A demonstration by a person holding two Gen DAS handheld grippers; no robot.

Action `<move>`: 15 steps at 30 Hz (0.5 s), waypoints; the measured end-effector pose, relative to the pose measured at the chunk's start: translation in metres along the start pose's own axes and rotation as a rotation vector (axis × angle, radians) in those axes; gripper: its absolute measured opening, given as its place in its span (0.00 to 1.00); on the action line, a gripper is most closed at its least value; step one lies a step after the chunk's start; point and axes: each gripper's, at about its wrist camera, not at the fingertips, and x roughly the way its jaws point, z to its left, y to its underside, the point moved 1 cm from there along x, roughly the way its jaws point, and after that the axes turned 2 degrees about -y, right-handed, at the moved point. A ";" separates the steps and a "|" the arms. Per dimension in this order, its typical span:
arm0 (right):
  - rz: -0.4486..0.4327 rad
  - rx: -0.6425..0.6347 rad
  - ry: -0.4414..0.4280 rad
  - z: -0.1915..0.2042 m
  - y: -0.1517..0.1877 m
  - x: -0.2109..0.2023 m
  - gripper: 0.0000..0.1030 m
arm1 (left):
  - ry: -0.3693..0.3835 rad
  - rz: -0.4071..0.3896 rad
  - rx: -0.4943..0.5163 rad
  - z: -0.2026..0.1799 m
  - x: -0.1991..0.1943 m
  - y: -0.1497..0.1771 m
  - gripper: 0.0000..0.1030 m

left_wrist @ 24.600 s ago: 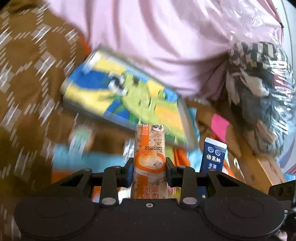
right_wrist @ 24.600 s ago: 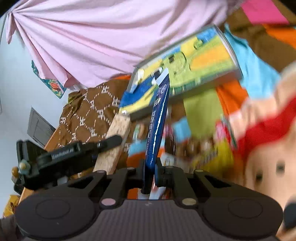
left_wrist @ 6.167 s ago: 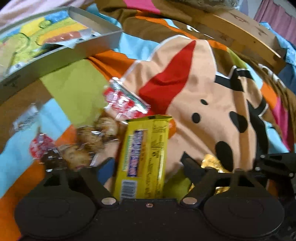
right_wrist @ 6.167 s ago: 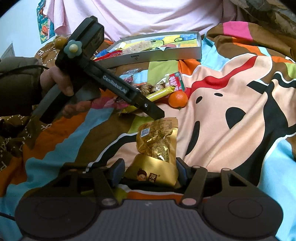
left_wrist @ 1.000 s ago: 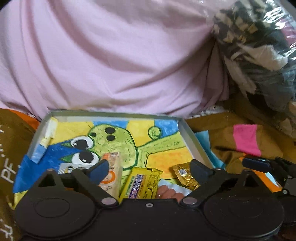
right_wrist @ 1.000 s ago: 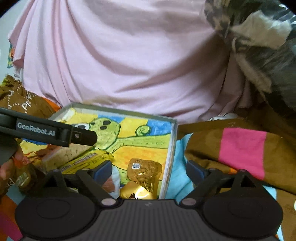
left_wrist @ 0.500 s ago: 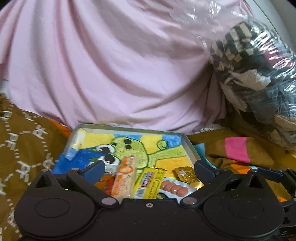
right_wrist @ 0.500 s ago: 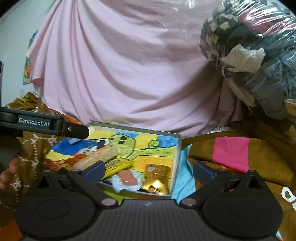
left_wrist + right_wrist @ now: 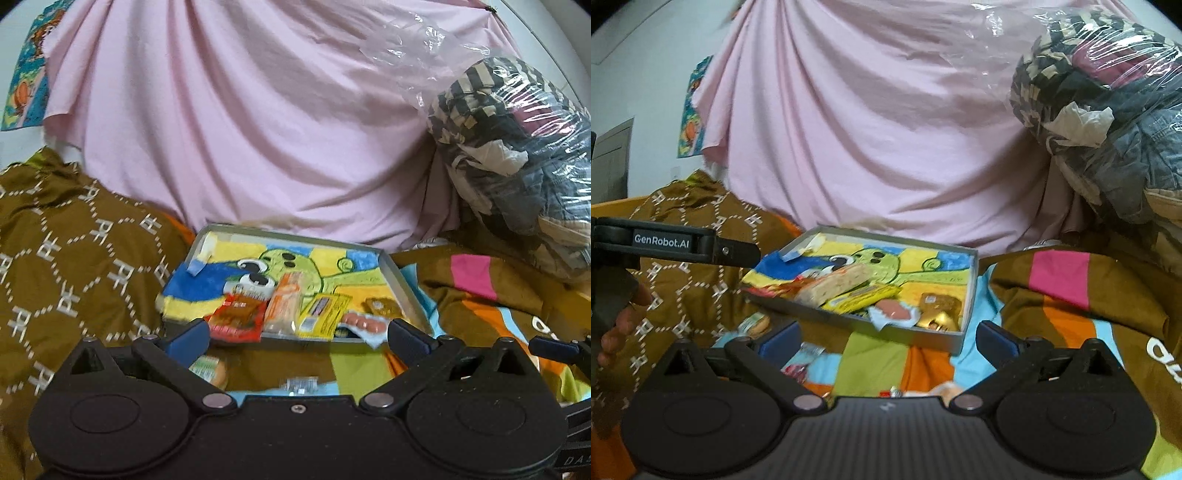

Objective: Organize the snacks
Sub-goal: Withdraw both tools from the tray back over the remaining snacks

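While both jaws stood wide and empty, left gripper (image 9: pixel 297 330) and right gripper (image 9: pixel 888 336) needed the loose snacks (image 9: pixel 798 363) near the tray (image 9: pixel 916 338), one each

Your tray (image 9: pixel 405 291) sits on the bedspread (image 9: pixel 476 314) before the draped sheet (image 9: pixel 258 122); snack packets (image 9: pixel 321 314) lie along its near edge, perhaps overlapping.

Soft even daylight, slight blur, fisheye-bent edges.
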 end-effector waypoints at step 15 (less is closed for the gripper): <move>0.094 0.019 -0.054 0.023 0.036 -0.021 1.00 | -0.027 0.124 0.035 0.021 -0.034 0.054 0.99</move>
